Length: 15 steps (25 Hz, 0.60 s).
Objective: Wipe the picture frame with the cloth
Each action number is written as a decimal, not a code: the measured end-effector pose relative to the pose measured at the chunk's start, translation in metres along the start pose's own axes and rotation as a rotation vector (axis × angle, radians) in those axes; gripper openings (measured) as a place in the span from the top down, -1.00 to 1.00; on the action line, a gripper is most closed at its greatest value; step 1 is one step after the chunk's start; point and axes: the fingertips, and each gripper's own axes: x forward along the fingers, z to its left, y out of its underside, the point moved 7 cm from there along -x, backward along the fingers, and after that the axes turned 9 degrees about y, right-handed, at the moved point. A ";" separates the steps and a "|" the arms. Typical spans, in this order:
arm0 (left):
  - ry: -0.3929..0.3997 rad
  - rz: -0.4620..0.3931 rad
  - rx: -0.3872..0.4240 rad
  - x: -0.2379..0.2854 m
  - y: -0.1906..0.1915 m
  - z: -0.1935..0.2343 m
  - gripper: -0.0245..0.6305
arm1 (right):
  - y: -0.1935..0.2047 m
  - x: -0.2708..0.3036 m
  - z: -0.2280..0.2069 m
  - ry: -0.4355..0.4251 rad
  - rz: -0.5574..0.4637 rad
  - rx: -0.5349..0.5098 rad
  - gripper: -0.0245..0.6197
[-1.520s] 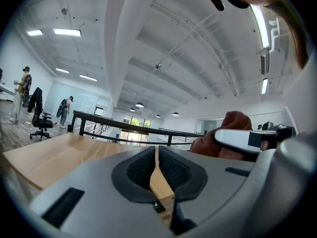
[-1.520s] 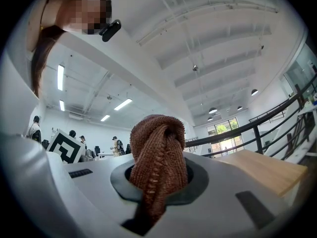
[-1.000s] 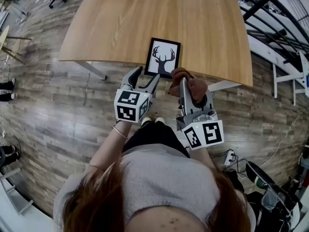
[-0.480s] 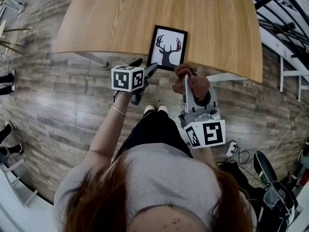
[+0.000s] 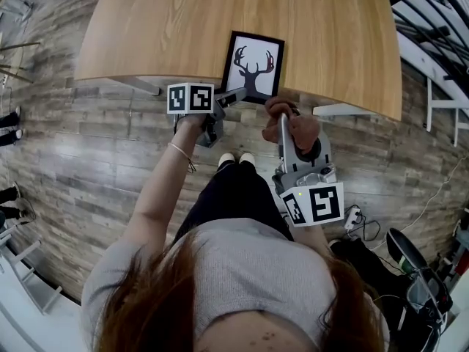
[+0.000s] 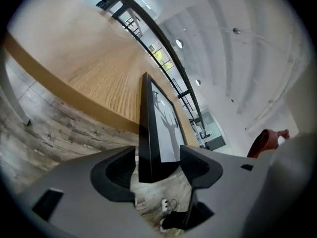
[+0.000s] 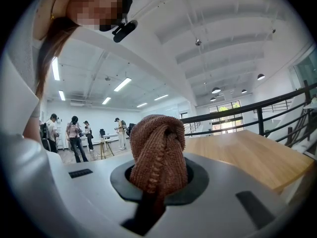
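Left gripper view — picture frame (image 6: pixel 148 128) between left gripper (image 6: pixel 157 165) jaws.

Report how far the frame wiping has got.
Done: the right gripper is shut on the cloth. In hand: the left gripper has its open jaws on either side of the picture frame, at the table edge, not clamped. Left: all the wiping; the cloth sits by the frame's near corner, not on its face.
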 end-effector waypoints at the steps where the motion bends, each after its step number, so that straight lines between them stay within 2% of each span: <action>1: 0.024 0.000 -0.026 0.003 0.000 0.001 0.06 | 0.001 0.000 -0.001 0.002 0.004 0.001 0.78; 8: 0.262 0.026 -0.113 0.026 0.002 0.000 0.08 | 0.009 0.005 -0.008 0.002 0.024 0.011 0.78; 10: 0.298 -0.013 -0.141 0.025 0.002 0.001 0.47 | 0.009 0.006 -0.007 0.000 0.027 0.009 0.78; 12: 0.328 -0.066 -0.174 0.023 0.002 0.003 0.61 | 0.008 0.006 -0.006 0.001 0.028 0.007 0.78; 15: 0.378 -0.103 -0.214 0.021 0.001 0.004 0.71 | 0.007 0.004 -0.006 0.003 0.030 0.009 0.78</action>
